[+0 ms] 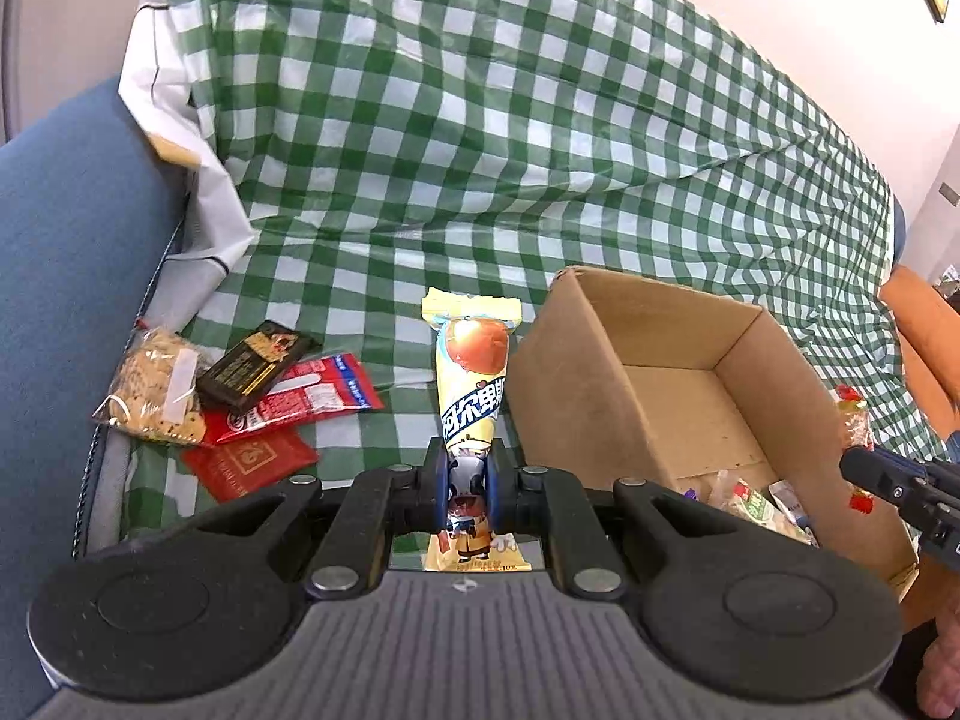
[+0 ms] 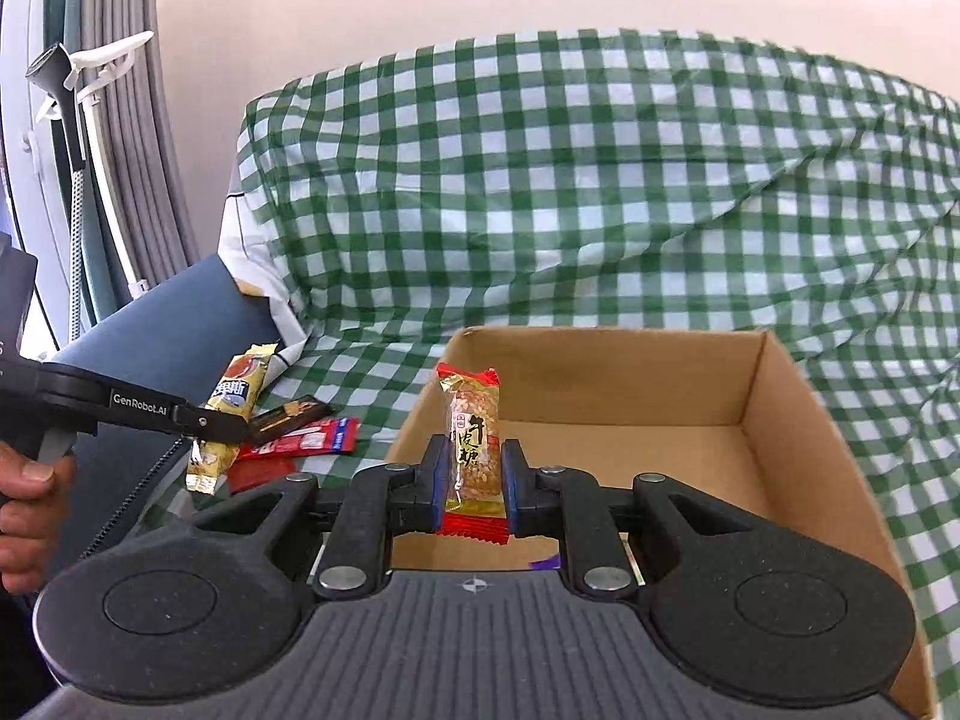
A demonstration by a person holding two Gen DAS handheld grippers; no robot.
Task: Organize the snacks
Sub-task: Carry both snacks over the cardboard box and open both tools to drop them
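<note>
My left gripper (image 1: 467, 480) is shut on a long yellow snack packet (image 1: 474, 372) that sticks up above the checked cloth, just left of the open cardboard box (image 1: 636, 330). The same packet (image 2: 231, 414) hangs from the left gripper (image 2: 219, 426) at the left of the right wrist view. My right gripper (image 2: 474, 480) is shut on a red and gold peanut candy (image 2: 474, 438), held upright over the near left part of the box (image 2: 780, 408). In the left wrist view the right gripper (image 1: 864, 468) shows at the right edge, holding that candy (image 1: 855, 420). Several wrapped snacks (image 1: 756, 498) lie in the box's near corner.
Left of the box lie a clear bag of biscuits (image 1: 153, 387), a black packet (image 1: 255, 369), a red and white packet (image 1: 306, 399) and a flat red packet (image 1: 249, 462). A blue sofa arm (image 1: 66, 276) borders them. A hand (image 2: 27, 498) grips the left gripper's handle.
</note>
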